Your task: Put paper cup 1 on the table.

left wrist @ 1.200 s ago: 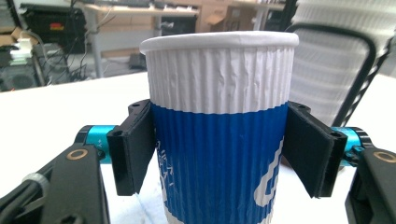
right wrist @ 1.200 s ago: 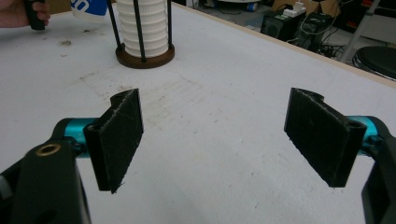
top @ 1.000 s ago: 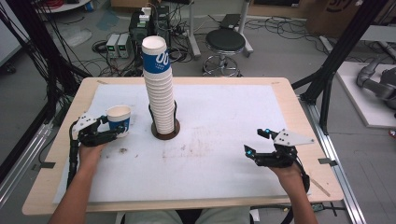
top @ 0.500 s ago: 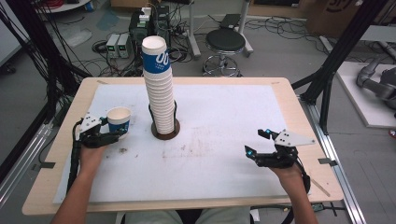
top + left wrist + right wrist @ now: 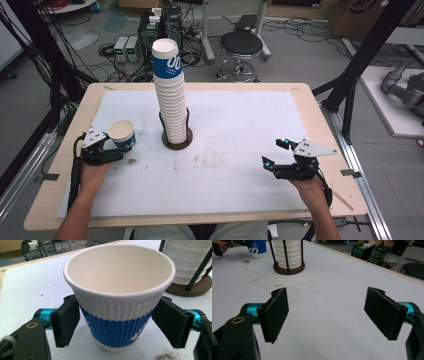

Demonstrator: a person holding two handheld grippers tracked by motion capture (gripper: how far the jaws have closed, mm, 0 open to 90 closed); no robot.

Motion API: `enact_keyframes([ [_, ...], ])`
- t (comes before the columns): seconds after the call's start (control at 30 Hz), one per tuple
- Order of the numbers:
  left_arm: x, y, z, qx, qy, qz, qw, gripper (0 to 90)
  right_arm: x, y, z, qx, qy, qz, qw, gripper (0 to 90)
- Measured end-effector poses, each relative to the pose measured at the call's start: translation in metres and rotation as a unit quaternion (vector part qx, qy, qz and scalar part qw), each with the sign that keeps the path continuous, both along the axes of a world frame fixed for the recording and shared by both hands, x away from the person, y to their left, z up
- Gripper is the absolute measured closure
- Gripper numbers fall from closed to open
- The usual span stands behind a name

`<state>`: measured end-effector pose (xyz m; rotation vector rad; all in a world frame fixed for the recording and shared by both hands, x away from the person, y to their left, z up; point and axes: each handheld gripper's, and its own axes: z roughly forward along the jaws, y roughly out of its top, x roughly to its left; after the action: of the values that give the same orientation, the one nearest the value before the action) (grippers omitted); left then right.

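Since the earlier frames, the left claw has just been opening its jaws, with the paper cup between them; the cup itself stands where it stood, near the left edge of the bench. In the left gripper view the two black pads now stand spread on either side of the cup, a thin gap showing at each side, so the cup rests upright on the white sheet and is not pinched. The tall cup stack rises from its brown holder base just right of the cup, toward the middle of the bench. The right claw hovers near the right edge, well apart from the cup; in the right gripper view its jaws stand wide apart above bare sheet, with nothing between them.
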<state>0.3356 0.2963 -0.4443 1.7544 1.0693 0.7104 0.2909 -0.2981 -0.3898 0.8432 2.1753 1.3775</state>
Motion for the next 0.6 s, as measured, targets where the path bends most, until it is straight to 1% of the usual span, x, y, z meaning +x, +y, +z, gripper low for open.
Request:
enact_keyframes([
  [0.03, -0.001, 0.001, 0.0, -0.003, -0.002, 0.001, 1.0, 17.9, 0.0, 0.0, 0.0, 0.002, 0.004, 0.0, 1.0, 20.2],
  [0.07, -0.002, 0.002, 0.0, -0.011, -0.001, 0.001, 0.9999, 15.6, 0.0, 0.0, -0.001, 0.002, 0.006, 0.0, 1.0, 20.2],
  [0.1, -0.004, 0.003, 0.0, -0.018, -0.002, -0.003, 0.9998, 15.2, 0.001, 0.0, -0.001, 0.0, 0.004, 0.002, 1.0, 20.2],
  [0.13, -0.005, 0.004, 0.001, -0.022, -0.004, -0.007, 0.9997, 15.2, 0.001, 0.0, -0.002, 0.001, 0.009, 0.002, 1.0, 20.2],
  [0.17, -0.007, 0.005, 0.002, -0.024, -0.005, -0.012, 0.9996, 15.2, 0.001, 0.0, -0.002, 0.002, 0.008, 0.002, 1.0, 20.2],
  [0.23, -0.012, 0.005, 0.004, -0.028, -0.011, -0.012, 0.9995, 15.2, 0.002, 0.0, -0.002, -0.001, 0.007, 0.003, 1.0, 20.2],
  [0.33, -0.02, 0.008, 0.01, -0.036, -0.026, -0.012, 0.9989, 15.1, 0.002, 0.0, -0.003, 0.0, 0.012, 0.001, 0.9999, 20.2],
  [0.37, -0.022, 0.009, 0.012, -0.037, -0.031, -0.008, 0.9988, 15.1, 0.002, -0.001, -0.003, 0.002, 0.009, 0.0, 1.0, 20.2],
  [0.47, -0.026, 0.012, 0.017, -0.05, -0.046, 0.003, 0.9977, 15.1, 0.002, -0.001, -0.003, 0.001, 0.011, 0.0, 0.9999, 20.2],
  [0.53, -0.029, 0.015, 0.023, -0.065, -0.064, 0.01, 0.9958, 15.1, 0.002, -0.001, -0.003, 0.002, 0.012, -0.001, 0.9999, 20.2],
  [0.6, -0.031, 0.015, 0.026, -0.072, -0.076, 0.01, 0.9945, 15.1, 0.003, -0.001, -0.003, 0.001, 0.012, -0.001, 0.9999, 20.2],
])
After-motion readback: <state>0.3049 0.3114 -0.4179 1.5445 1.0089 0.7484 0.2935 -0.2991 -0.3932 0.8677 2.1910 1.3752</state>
